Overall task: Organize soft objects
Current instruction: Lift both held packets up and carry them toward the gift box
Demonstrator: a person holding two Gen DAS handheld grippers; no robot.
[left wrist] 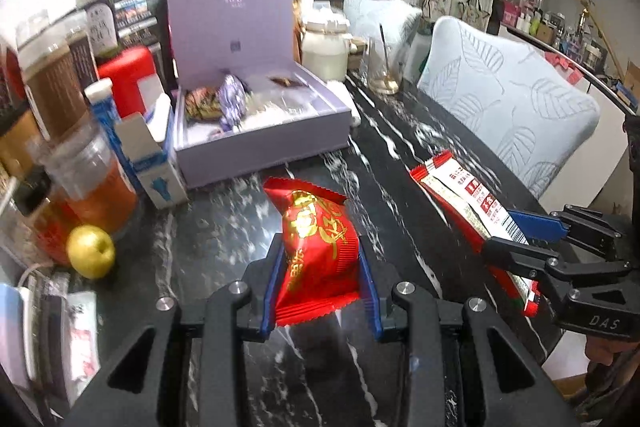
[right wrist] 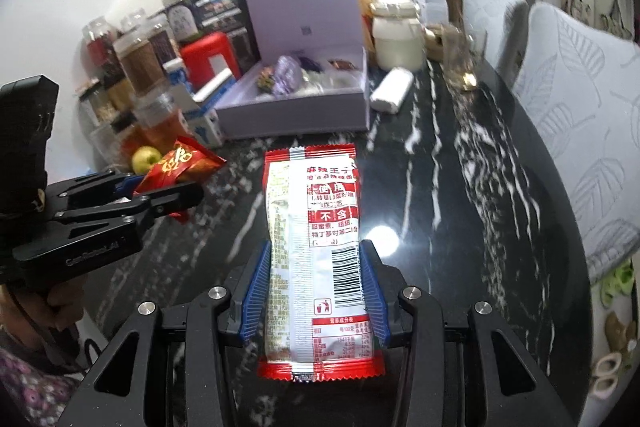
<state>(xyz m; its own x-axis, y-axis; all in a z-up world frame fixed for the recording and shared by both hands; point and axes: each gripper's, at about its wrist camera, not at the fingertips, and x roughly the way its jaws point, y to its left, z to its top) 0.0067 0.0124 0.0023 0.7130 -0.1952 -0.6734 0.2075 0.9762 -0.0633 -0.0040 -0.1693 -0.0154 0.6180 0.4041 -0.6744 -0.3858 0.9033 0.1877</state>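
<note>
Both grippers clamped — left gripper (left wrist: 320, 263) on the red pouch (left wrist: 316, 247), right gripper (right wrist: 316, 291) on the striped packet (right wrist: 316, 251). Carry them level to the lilac box (left wrist: 260, 143) at the desk's far edge — no squeezing harder.

The black body of the right gripper (left wrist: 516, 233) is embossed "DAS". The black body of the left gripper (right wrist: 160, 193) bears pale lettering, too blurred to read. Clamped in the right gripper, the long red-and-white foil snack packet (right wrist: 316, 259) shows "麻辣王子", "不含" in a red panel, a barcode and a bin symbol. The red foil pouch (left wrist: 320, 239) in the left gripper carries gold characters, unreadable.
</note>
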